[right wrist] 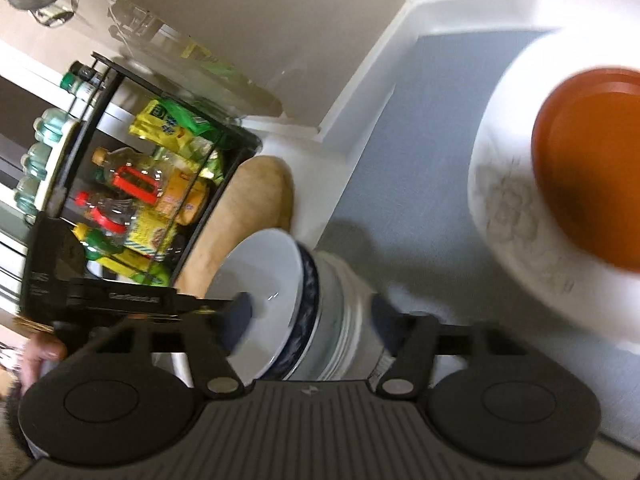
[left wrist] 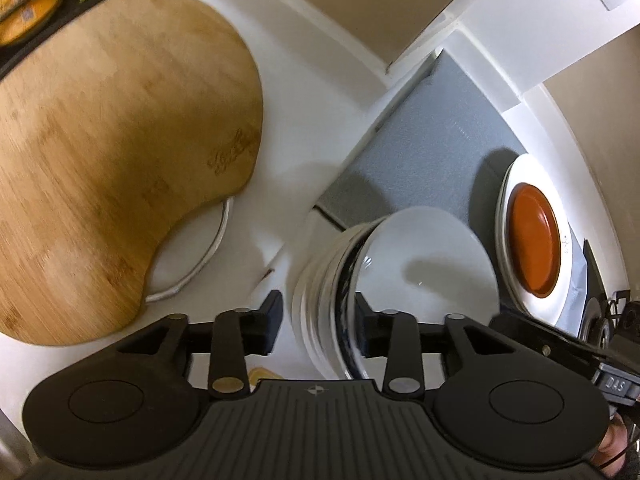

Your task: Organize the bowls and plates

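A stack of white bowls [left wrist: 424, 268], one with a blue-patterned rim, stands by the near end of the grey mat [left wrist: 432, 144]. My left gripper [left wrist: 318, 326] is open with its jaws astride the stack's rim. My right gripper [right wrist: 312, 322] is open and also straddles the stack [right wrist: 260, 288], seen from the other side. A pile of white plates [left wrist: 560, 280] with an orange plate [left wrist: 534, 240] on top sits on the mat to the right. It shows blurred in the right wrist view [right wrist: 520, 216], with the orange plate [right wrist: 592, 196] on it.
A wooden cutting board [left wrist: 120, 152] lies on the white counter at left, partly over a white plate [left wrist: 200, 256]. A black wire rack [right wrist: 132, 200] with bottles and packets stands beyond the board. White wall trim [left wrist: 492, 40] edges the mat.
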Demonstrator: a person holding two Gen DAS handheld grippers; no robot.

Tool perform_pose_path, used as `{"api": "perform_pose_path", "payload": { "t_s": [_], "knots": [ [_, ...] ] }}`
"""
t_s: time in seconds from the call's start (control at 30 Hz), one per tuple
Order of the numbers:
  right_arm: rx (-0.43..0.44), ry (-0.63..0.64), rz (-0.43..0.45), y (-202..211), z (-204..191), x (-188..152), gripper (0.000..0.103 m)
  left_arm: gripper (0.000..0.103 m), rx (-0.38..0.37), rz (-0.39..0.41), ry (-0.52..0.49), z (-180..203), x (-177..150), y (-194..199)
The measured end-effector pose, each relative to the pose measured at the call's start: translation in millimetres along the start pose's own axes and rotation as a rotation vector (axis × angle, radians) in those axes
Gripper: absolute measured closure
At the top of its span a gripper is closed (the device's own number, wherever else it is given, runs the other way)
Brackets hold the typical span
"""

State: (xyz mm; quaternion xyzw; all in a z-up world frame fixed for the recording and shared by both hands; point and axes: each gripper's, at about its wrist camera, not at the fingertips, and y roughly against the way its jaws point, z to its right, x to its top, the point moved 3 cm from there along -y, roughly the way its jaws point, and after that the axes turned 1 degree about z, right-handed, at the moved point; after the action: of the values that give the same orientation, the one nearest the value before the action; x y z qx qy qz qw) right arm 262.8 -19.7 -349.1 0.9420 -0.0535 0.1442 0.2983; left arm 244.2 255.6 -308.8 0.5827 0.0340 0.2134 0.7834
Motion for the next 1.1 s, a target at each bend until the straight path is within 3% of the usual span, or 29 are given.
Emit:
{"api": "perform_pose_path", "payload": {
  "t_s": [0.1, 0.23, 0.37, 0.5, 0.63, 0.8, 0.9, 1.0, 1.03, 1.1],
  "knots": [
    [0.032, -0.086, -0.027, -9, 13, -9, 0.026, 0.055, -0.015, -0.025, 0.023, -2, -4, -10],
    [0.092, -0.222, -0.037, -23, 25, -19, 0.024, 0.041, -0.059, -0.06, 0.053, 0, -12, -24],
    [0.083, -0.262, -0.027, -30, 30, -22, 0.022, 0.028, -0.081, -0.075, 0.084, 0, -15, -35],
    [0.08, -0.317, -0.024, -35, 38, -25, 0.022, 0.028, -0.117, -0.083, 0.109, 2, -18, -41],
    [0.065, -0.282, -0.035, -37, 33, -27, 0.02, 0.028, -0.121, -0.084, 0.109, 2, -19, -41],
    [0.047, -0.262, -0.035, -37, 27, -25, 0.014, 0.018, -0.11, -0.095, 0.131, -1, -18, -45],
    [-0.064, -0.18, -0.011, -31, 16, -20, 0.012, 0.017, -0.081, -0.078, 0.121, 1, -19, -42],
    [-0.166, -0.069, 0.001, -29, -2, -14, 0.012, 0.024, -0.024, -0.024, 0.065, 12, -18, -33],
    [-0.182, -0.045, -0.002, -30, -6, -12, 0.012, 0.032, -0.028, -0.013, 0.045, 16, -18, -31],
    [-0.208, -0.023, 0.004, -33, -10, -10, 0.014, 0.034, -0.001, 0.009, 0.024, 21, -17, -28]
  ]
}}
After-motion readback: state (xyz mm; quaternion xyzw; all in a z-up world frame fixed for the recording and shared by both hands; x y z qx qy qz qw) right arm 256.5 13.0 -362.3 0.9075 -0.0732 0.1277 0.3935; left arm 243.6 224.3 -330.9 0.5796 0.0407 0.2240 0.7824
